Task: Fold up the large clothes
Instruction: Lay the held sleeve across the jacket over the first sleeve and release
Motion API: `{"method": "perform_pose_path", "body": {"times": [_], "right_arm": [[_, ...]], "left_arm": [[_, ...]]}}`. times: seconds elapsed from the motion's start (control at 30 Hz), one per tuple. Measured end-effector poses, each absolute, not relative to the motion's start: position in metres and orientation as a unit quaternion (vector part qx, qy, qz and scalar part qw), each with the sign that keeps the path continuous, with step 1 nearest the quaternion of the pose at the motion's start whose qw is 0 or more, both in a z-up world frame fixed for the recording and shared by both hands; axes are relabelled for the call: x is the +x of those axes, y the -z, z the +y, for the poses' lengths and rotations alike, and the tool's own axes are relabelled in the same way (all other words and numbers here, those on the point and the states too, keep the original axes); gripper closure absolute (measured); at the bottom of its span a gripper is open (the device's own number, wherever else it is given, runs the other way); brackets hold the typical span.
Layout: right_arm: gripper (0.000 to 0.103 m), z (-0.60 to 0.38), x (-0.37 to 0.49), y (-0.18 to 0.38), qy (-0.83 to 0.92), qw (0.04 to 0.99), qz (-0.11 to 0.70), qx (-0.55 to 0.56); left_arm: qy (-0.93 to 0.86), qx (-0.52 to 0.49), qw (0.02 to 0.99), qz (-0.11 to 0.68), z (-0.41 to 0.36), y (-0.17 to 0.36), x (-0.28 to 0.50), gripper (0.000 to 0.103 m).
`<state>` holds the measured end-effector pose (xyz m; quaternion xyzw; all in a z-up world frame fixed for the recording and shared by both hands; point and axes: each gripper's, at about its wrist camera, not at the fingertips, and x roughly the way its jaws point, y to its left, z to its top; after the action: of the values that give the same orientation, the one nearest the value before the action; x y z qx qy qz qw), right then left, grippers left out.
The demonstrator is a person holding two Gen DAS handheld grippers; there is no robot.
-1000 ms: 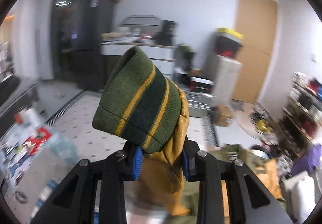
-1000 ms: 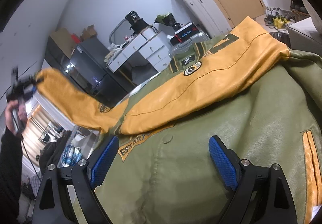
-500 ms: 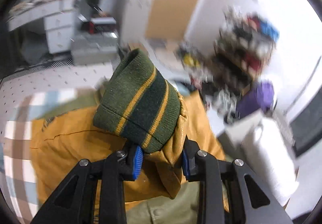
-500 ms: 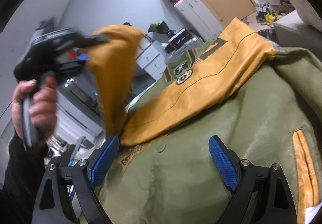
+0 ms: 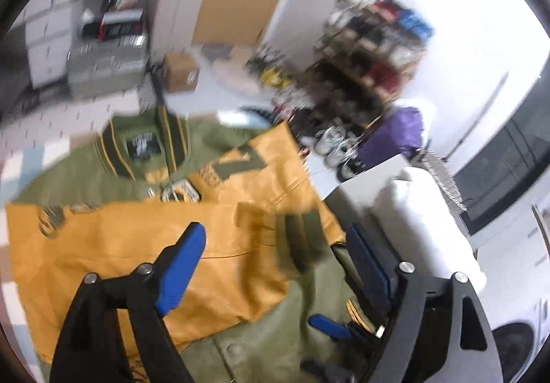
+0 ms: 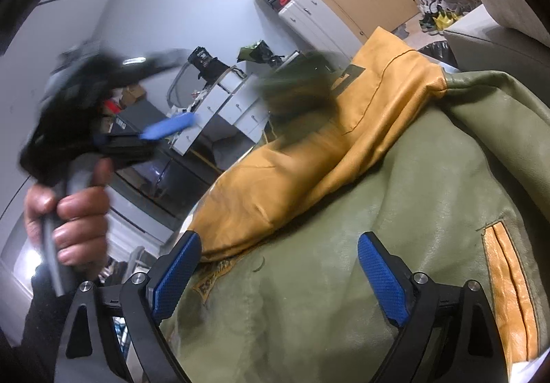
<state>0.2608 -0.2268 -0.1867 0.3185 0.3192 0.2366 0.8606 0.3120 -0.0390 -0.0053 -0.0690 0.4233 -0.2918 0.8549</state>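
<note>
The jacket (image 5: 103,173), olive green with mustard-yellow sleeves, lies spread flat, its striped collar (image 5: 144,145) at the far end in the left wrist view. One yellow sleeve (image 5: 144,238) is folded across the chest, and its dark green ribbed cuff (image 5: 299,238), blurred, lies free on the jacket between the fingers of the left hand-held gripper (image 5: 275,266). That gripper's jaws have just been opening and now stand spread wide, the blue pads (image 5: 178,273) clear of the cuff. In the right wrist view a hand (image 6: 68,207) grips the handle of the left hand-held gripper at the left, above the jacket's edge. The right hand-held gripper (image 6: 278,276) hovers low over the green body of the jacket, jaws spread apart with nothing pinched, near a yellow-trimmed pocket (image 6: 508,286). A shoe rack (image 5: 371,49) stands beyond the jacket.
</note>
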Motion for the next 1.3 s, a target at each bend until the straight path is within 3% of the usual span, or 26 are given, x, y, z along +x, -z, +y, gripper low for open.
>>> {"method": "perform_pose_path", "body": {"times": [0.13, 0.27, 0.43, 0.57, 0.63, 0.77, 0.9, 0.97, 1.1, 1.2, 1.3], "right_arm": [[0.010, -0.227, 0.265, 0.189, -0.231, 0.858, 0.322, 0.325], [0.010, -0.225, 0.273, 0.182, -0.223, 0.857, 0.343, 0.314], [0.009, -0.230, 0.308, 0.154, -0.162, 0.872, 0.373, 0.272], [0.013, -0.231, 0.349, 0.150, -0.133, 0.873, 0.401, 0.244], [0.047, -0.224, 0.373, 0.153, -0.139, 0.864, 0.429, 0.224], [0.071, -0.208, 0.389, 0.146, -0.138, 0.876, 0.436, 0.155], [0.089, -0.204, 0.380, 0.101, -0.153, 0.918, 0.359, 0.075], [0.089, -0.210, 0.374, 0.094, -0.132, 0.930, 0.338, 0.059], [0.089, -0.209, 0.392, 0.148, -0.090, 0.895, 0.438, 0.003], [0.086, -0.205, 0.392, 0.166, -0.083, 0.880, 0.467, -0.020], [0.062, -0.209, 0.383, 0.142, -0.052, 0.885, 0.463, -0.023]], "left_arm": [[0.229, -0.018, 0.890, 0.393, -0.007, 0.011, 0.292, 0.017], [0.130, -0.001, 0.893, 0.430, 0.055, 0.054, 0.292, 0.017], [0.058, -0.066, 0.860, 0.503, 0.118, 0.121, 0.301, 0.017], [0.045, -0.081, 0.850, 0.518, 0.126, 0.139, 0.308, 0.017], [0.053, -0.087, 0.846, 0.524, 0.123, 0.144, 0.312, 0.017], [0.054, -0.074, 0.833, 0.546, 0.111, 0.158, 0.321, 0.017], [0.081, -0.079, 0.834, 0.540, 0.121, 0.130, 0.314, 0.017], [0.104, -0.090, 0.845, 0.516, 0.122, 0.111, 0.314, 0.017], [0.118, -0.065, 0.866, 0.481, 0.103, 0.089, 0.327, 0.017], [0.134, -0.065, 0.847, 0.510, 0.084, 0.109, 0.350, 0.017], [0.120, -0.029, 0.804, 0.582, 0.065, 0.154, 0.368, 0.017]]}}
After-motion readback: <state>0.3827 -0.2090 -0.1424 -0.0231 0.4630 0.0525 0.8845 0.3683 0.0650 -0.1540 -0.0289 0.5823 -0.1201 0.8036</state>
